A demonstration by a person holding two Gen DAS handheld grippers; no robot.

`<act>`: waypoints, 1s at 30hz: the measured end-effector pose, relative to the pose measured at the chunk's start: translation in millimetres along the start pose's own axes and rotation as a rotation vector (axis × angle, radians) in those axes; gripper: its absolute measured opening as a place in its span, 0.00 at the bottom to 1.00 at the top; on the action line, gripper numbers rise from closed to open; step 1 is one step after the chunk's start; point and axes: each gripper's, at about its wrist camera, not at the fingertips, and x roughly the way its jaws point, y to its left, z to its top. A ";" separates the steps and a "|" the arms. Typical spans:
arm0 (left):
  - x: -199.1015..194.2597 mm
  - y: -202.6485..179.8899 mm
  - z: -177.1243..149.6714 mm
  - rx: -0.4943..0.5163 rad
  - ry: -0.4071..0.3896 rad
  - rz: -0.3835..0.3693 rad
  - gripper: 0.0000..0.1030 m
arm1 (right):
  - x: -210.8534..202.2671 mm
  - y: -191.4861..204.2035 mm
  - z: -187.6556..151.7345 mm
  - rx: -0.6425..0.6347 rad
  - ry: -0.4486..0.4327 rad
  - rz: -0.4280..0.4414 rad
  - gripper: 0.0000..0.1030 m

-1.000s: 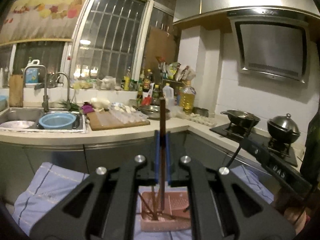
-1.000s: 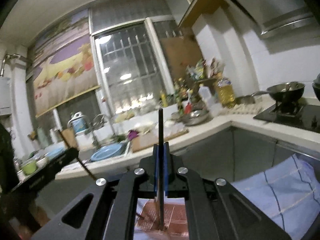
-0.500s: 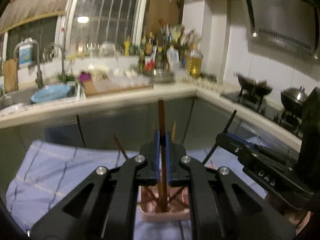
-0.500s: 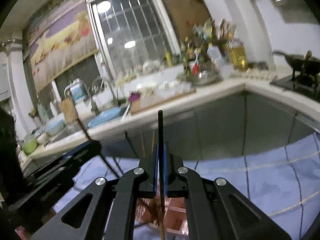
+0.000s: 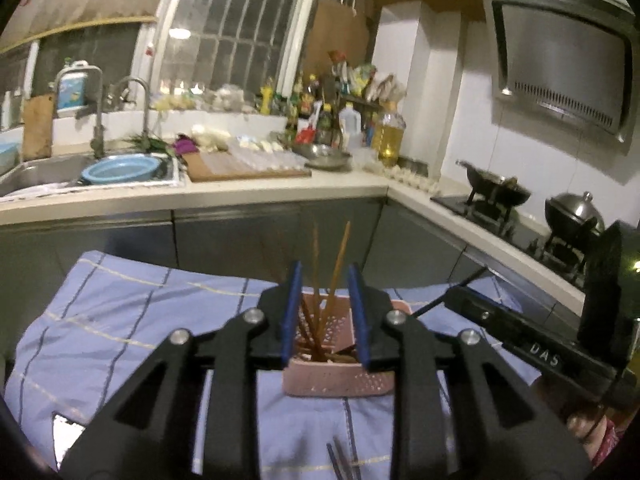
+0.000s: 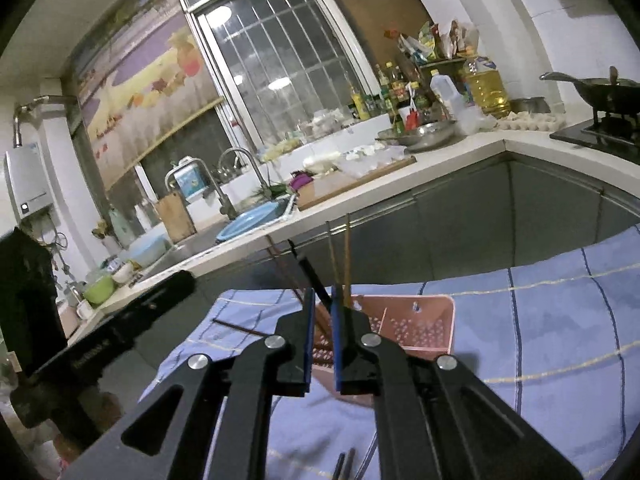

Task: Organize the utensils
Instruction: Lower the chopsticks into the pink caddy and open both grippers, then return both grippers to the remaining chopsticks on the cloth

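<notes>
A pink perforated utensil basket stands on a blue checked cloth and holds several brown chopsticks standing upright. My left gripper is open right over the basket, with nothing between its blue pads. In the right wrist view the same basket and chopsticks show. My right gripper is open by a narrow gap above the basket's near left corner, with a black chopstick leaning just behind the gap. The right gripper also shows in the left wrist view.
More chopsticks lie on the cloth near me, also in the right wrist view, and one lies left of the basket. A kitchen counter with sink, cutting board and stove runs behind.
Both grippers tilted down toward the basket and opened. The chopstick each one held is no longer between its pads; more chopsticks stand in the basket.
</notes>
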 end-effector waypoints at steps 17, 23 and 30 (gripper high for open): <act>-31.7 36.7 -170.8 0.024 0.329 0.157 0.23 | -57.4 17.0 -181.3 -0.082 0.221 -0.301 0.09; -28.0 23.4 -202.8 0.048 0.412 0.138 0.23 | -36.2 20.4 -211.4 -0.108 0.331 -0.317 0.09; -21.4 18.3 -218.2 0.070 0.467 0.126 0.23 | -27.1 17.9 -231.3 -0.107 0.391 -0.304 0.09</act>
